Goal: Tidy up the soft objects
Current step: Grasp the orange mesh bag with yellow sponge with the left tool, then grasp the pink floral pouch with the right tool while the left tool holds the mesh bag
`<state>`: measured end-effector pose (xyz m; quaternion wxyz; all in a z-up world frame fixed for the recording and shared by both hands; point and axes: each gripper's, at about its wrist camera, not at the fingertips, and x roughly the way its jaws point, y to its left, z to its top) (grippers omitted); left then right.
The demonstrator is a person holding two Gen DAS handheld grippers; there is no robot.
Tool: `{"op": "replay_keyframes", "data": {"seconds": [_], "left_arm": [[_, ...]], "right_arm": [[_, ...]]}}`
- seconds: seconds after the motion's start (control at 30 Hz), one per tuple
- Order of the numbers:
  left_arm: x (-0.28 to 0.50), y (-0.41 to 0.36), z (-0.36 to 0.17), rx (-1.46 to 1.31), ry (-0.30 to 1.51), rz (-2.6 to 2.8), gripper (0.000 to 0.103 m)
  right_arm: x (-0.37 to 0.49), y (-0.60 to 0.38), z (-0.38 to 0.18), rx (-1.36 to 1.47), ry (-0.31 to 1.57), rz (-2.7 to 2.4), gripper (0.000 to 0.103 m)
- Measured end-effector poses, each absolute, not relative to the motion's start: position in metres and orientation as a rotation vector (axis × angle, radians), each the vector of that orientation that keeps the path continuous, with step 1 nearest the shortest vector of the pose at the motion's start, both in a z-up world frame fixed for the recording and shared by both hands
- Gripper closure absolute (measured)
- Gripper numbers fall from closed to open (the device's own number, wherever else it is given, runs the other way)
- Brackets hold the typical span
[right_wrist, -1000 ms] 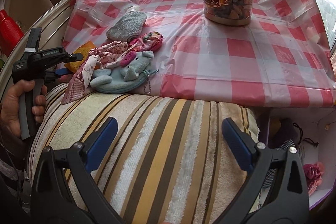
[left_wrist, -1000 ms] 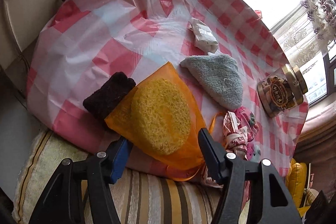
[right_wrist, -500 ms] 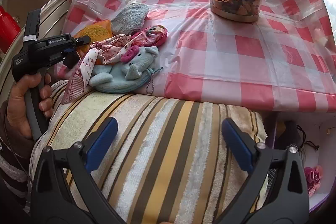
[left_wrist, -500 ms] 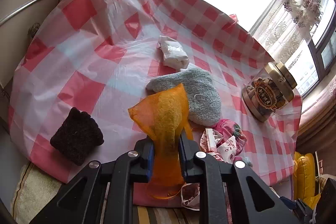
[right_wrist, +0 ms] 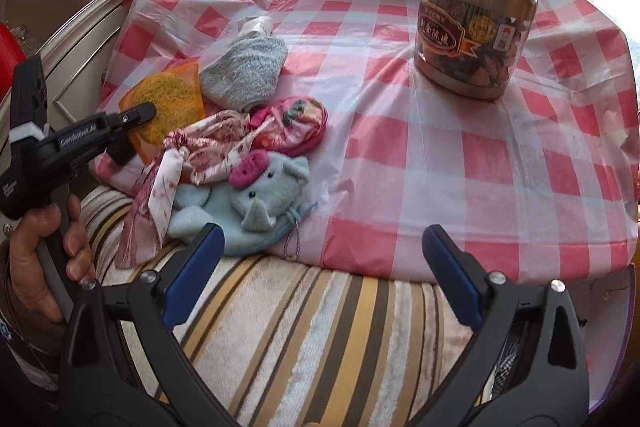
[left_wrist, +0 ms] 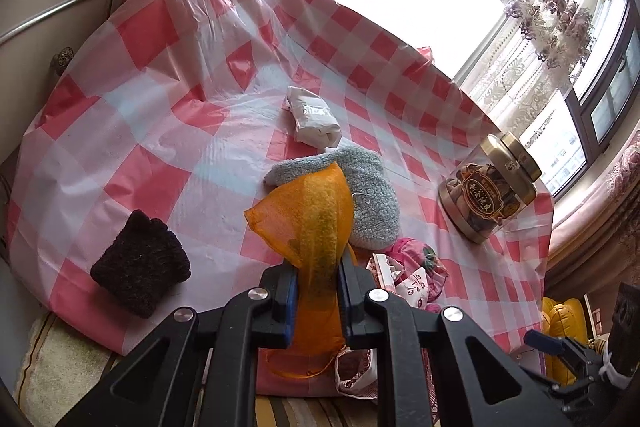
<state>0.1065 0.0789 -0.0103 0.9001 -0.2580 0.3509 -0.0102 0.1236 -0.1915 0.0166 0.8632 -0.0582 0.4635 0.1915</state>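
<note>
Now the L gripper (left_wrist: 317,291) has just been closing and is pinched tight on the orange mesh pouch (left_wrist: 316,223), which has a yellow sponge inside; both pads press the pouch's lower part, and its upper part stands up just ahead of the fingertips. Right behind the pouch, further out from the L gripper, lies the grey fuzzy sock (left_wrist: 368,195), partly hidden by it, w/ a white wrapped packet (left_wrist: 312,119) beyond that. Off to the L gripper's left on the red-checked tablecloth (left_wrist: 160,115) sits a dark knitted piece (left_wrist: 140,267), well apart from the pouch. To its right, close by, is a crumpled floral cloth (left_wrist: 412,267); further right stands a gold-lidded jar (left_wrist: 488,195).

R gripper (right_wrist: 320,267) stands wide open, nothing btw the pads, hovering over a striped towel (right_wrist: 300,327) at the table's near edge. Just ahead of its left finger lies a light blue plush elephant (right_wrist: 260,203), touching the floral cloth. A hand (right_wrist: 36,259) at far left of the R view holds the L gripper's handle.
</note>
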Motion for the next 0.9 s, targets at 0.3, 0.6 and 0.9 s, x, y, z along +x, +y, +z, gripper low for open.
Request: {"op": "replay_keyframes", "data": {"seconds": [0.3,0.6,0.9], "left_arm": [[0.098,0.086,-0.012,-0.575,0.689,-0.016,0.086],[0.096,0.088,-0.015,-0.594,0.680,-0.018,0.086],[0.096,0.087,-0.016,-0.591,0.683,-0.012,0.086]], "right_arm": [[0.194,-0.147,0.009,-0.110,0.960,0.332,0.003],[0.214,-0.104,-0.035,-0.231,1.050,0.345,0.004],[0.228,-0.119,-0.048,-0.193,1.071,0.297,0.030]]}}
